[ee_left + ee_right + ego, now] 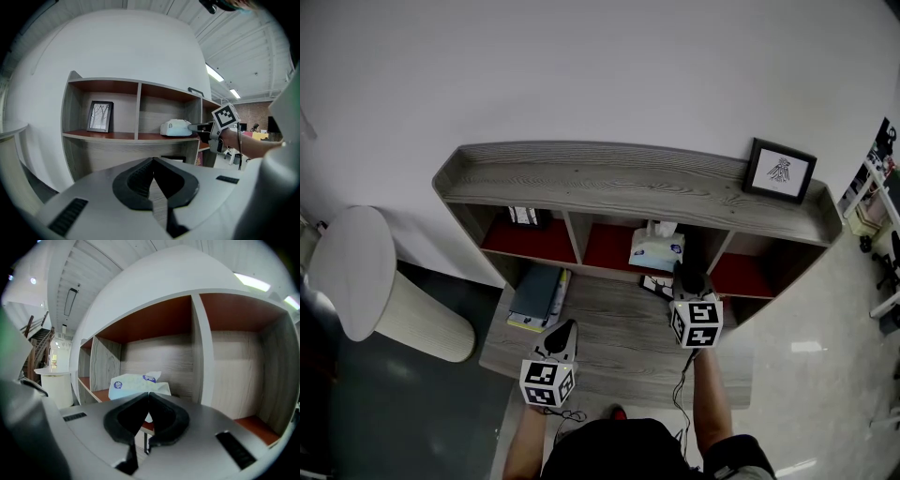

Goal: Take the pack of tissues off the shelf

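Note:
The pack of tissues (656, 251) is pale blue and white and lies in the middle compartment of the wooden shelf (628, 178), at its front edge. My right gripper (682, 269) reaches its right front corner. In the right gripper view the jaws are together at the gripper (149, 395), with a thin edge of the pack (133, 383) pinched between the tips. The left gripper view shows that gripper (200, 126) touching the pack (176, 127) from the right. My left gripper (569, 326) hovers over the desk, well short of the shelf; its jaws meet at the gripper (152, 161) with nothing in them.
A framed picture (780, 171) stands on the shelf top at the right, another (99, 116) in the left compartment. Books (539, 298) lie on the desk at the left, a small dark item (654, 284) just below the pack. A round white stand (356, 272) is at the far left.

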